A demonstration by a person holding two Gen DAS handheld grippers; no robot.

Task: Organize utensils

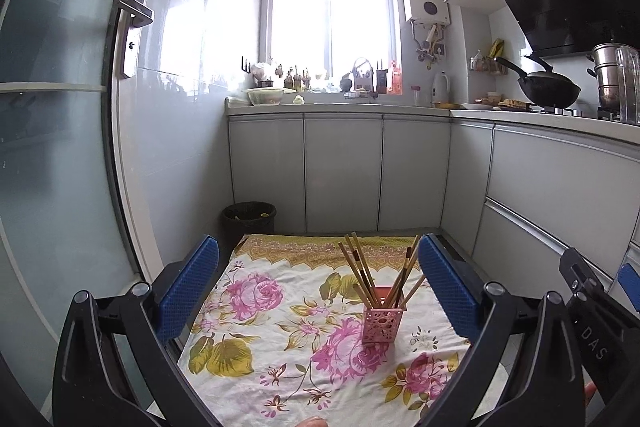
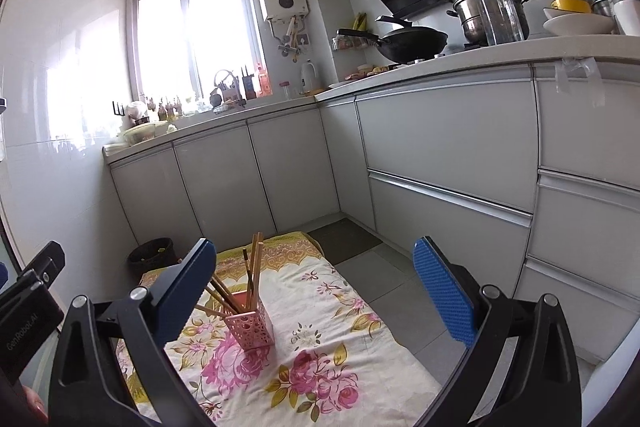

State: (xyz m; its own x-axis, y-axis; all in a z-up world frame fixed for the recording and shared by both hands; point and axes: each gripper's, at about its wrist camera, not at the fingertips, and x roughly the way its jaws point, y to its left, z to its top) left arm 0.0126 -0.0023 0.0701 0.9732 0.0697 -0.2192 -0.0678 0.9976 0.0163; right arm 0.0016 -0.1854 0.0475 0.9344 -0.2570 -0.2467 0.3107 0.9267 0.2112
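**Chopsticks Loaded, Grippers Clear**

While both grippers hang above the cloth [image 1: 280,311], the chopsticks [image 1: 362,275] stand bunched in the pink holder [image 1: 382,325], leaning outward at several angles. No loose utensil is visible on the cloth in either view, so the sorting step appears complete or nearly so; only straightening the bundle might remain.

Left gripper [image 1: 318,287]: jaws spread wide, nothing between the pads. The holder sits beyond and between its fingers, untouched.

Right gripper [image 2: 314,291]: jaws released to full spread, empty. The holder stands just beside its left finger, apart from it.

Surface: a floral cloth laid over a low table; the holder rests upright toward the far right part of it.

Room: a narrow kitchen with grey cabinets [image 1: 344,171], a bright window [image 1: 330,15], a wok [image 2: 414,43] and steel pot [image 2: 476,13] on the right counter, and a dark bin [image 1: 249,217] on the floor beyond the cloth.
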